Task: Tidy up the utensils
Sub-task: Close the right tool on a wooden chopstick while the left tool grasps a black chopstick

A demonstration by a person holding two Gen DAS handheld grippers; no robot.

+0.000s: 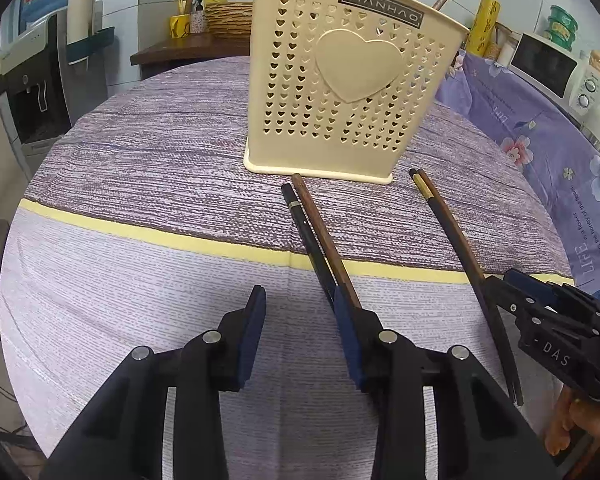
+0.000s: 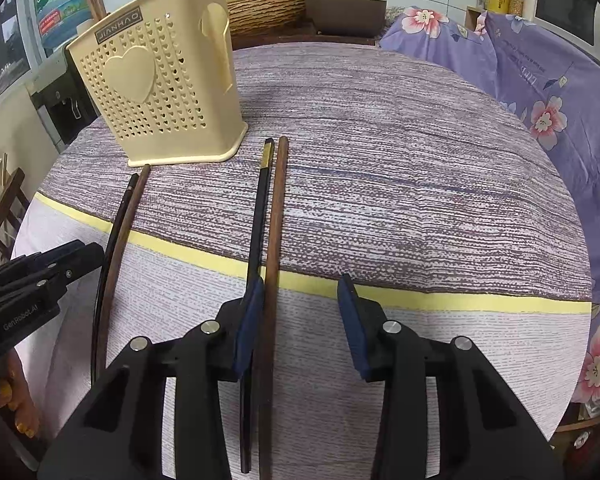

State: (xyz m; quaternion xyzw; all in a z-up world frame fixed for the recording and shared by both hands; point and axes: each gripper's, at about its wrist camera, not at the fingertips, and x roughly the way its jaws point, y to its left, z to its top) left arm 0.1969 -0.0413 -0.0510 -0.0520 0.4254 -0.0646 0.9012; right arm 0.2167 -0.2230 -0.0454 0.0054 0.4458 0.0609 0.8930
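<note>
A cream perforated utensil holder (image 1: 352, 80) (image 2: 156, 92) with a heart on its front stands on the round table, with chopsticks sticking out of its top. Two pairs of chopsticks, each one black and one brown, lie on the cloth in front of it. My left gripper (image 1: 300, 312) is open low over the cloth with nothing between its fingers. The left pair (image 1: 320, 240) (image 2: 116, 240) runs under its right finger. My right gripper (image 2: 302, 312) is open over the right pair (image 2: 270, 220) (image 1: 452, 240). The brown stick lies in the gap beside the left pad; the black one passes under that finger.
A striped purple tablecloth with a yellow band (image 1: 160, 236) (image 2: 420, 292) covers the table. A woven basket (image 1: 228, 18) and a lidded pot (image 2: 344, 4) stand behind it. A floral-draped counter (image 1: 540, 140) with a microwave (image 1: 548, 64) is at the right. A person's foot (image 2: 20, 412) shows below the table edge.
</note>
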